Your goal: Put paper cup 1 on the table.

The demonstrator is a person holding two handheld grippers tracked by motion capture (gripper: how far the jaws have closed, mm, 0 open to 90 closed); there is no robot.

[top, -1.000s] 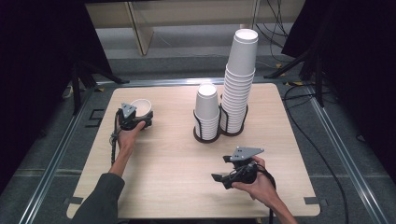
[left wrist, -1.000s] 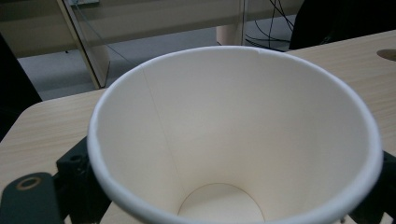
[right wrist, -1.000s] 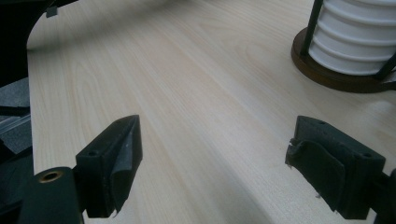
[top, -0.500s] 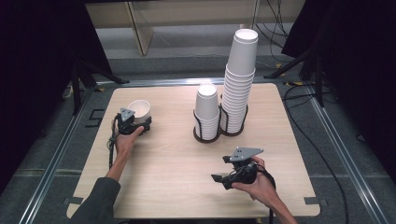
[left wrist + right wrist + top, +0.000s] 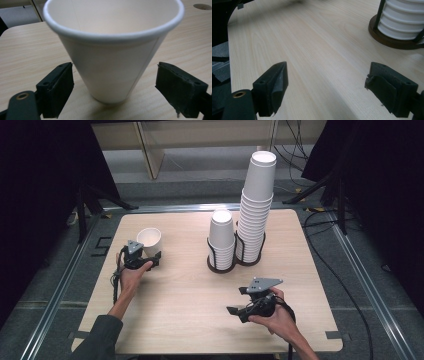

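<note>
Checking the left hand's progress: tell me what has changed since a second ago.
The left gripper drew slightly back toward the person, and its jaws have just been closing around the cup, pads not yet touching it. The cup, the right gripper, the short stack and the tall stack stayed put.

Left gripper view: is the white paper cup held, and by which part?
Not gripped: the left gripper, jaws just closing, flanks the white paper cup at its lower wall, gaps either side. The right gripper holds nothing.

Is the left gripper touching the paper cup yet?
Apart. In the left gripper view the paper cup stands upright between the left gripper's jaws, with bare table visible on each side.
</note>
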